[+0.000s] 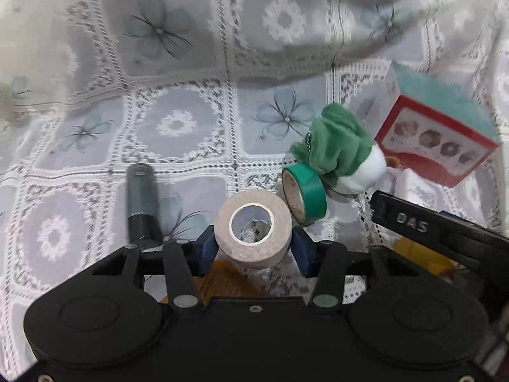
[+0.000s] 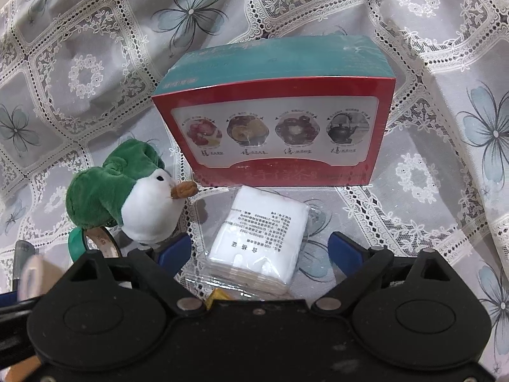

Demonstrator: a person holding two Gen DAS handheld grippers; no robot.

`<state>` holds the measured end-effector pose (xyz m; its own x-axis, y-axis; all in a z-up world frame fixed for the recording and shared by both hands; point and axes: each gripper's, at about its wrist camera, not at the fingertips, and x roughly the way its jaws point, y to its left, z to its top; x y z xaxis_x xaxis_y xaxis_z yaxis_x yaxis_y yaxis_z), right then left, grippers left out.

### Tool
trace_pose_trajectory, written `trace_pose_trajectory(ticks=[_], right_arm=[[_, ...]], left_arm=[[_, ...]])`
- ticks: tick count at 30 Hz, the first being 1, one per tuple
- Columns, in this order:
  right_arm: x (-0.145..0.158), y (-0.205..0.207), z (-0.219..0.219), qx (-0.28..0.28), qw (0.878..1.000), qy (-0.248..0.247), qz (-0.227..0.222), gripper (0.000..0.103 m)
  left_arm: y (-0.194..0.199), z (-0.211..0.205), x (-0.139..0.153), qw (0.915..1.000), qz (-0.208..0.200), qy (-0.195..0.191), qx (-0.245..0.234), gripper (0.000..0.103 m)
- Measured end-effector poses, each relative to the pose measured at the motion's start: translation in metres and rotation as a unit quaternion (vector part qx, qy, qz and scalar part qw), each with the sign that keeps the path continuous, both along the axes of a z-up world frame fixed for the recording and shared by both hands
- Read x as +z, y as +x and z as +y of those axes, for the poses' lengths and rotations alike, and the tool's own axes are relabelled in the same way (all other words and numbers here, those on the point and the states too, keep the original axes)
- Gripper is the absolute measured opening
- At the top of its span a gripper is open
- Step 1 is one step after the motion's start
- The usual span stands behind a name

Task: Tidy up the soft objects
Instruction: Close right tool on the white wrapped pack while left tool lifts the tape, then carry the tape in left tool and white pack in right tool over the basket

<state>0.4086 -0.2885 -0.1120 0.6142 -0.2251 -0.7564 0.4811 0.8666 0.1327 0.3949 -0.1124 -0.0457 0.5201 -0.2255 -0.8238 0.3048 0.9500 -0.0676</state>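
My left gripper [image 1: 254, 245] is shut on a beige tape roll [image 1: 281, 222], its blue pads pressing the roll's two sides. A green tape roll [image 1: 310, 191] stands on edge just behind it, leaning by a green and white plush bird [image 1: 343, 156]. In the right wrist view the plush bird [image 2: 127, 197] sits at the left. A white tissue pack [image 2: 261, 238] in clear wrap lies between the fingers of my right gripper [image 2: 259, 250], which is open, with gaps on both sides of the pack.
A red and teal tea box [image 2: 276, 121] stands behind the tissue pack, on a lace flower-print cloth [image 2: 429, 175]. A dark grey cylinder [image 1: 141, 203] lies left of the beige roll. The other gripper's black body [image 1: 413, 222] crosses the right side of the left wrist view.
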Motion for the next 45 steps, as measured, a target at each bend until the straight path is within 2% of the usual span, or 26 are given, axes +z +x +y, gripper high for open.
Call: trace_pose_trajectory(ticks=[7, 17, 22, 26, 28, 29, 34, 38, 45], right_arm=[[0.001, -0.006, -0.002, -0.001, 1.000, 0.006, -0.008, 0.092], [0.001, -0.006, -0.001, -0.001, 1.000, 0.003, -0.001, 0.091], [0.001, -0.002, 0.009, -0.003, 0.999, -0.034, 0.021, 0.076], [0.002, 0.004, 0.020, 0.004, 0.997, -0.067, 0.044, 0.070], [0.004, 0.006, 0.023, 0.015, 0.996, -0.079, 0.047, 0.054], [0.006, 0.008, 0.026, 0.026, 0.995, -0.085, 0.050, 0.053], [0.012, 0.009, 0.016, 0.015, 0.996, -0.063, 0.059, 0.048], [0.025, -0.003, -0.003, -0.006, 0.999, -0.032, 0.038, 0.048], [0.050, -0.040, -0.029, -0.026, 0.999, -0.021, 0.017, 0.048]], left_arm=[[-0.050, 0.020, 0.026, 0.9991, -0.027, -0.003, 0.034, 0.049], [-0.118, 0.053, 0.017, 0.9983, -0.022, -0.011, 0.052, 0.049], [-0.138, 0.061, 0.015, 0.9983, -0.009, -0.019, 0.054, 0.049], [-0.150, 0.065, 0.014, 0.9986, -0.002, -0.021, 0.048, 0.049], [-0.157, 0.066, 0.014, 0.9989, -0.001, -0.018, 0.043, 0.049], [-0.160, 0.067, 0.015, 0.9989, -0.001, -0.018, 0.043, 0.049], [-0.178, 0.073, 0.017, 0.9990, 0.002, -0.016, 0.041, 0.049], [-0.190, 0.076, 0.018, 0.9989, 0.009, -0.020, 0.042, 0.049], [-0.209, 0.078, 0.015, 0.9988, 0.027, -0.015, 0.037, 0.049]])
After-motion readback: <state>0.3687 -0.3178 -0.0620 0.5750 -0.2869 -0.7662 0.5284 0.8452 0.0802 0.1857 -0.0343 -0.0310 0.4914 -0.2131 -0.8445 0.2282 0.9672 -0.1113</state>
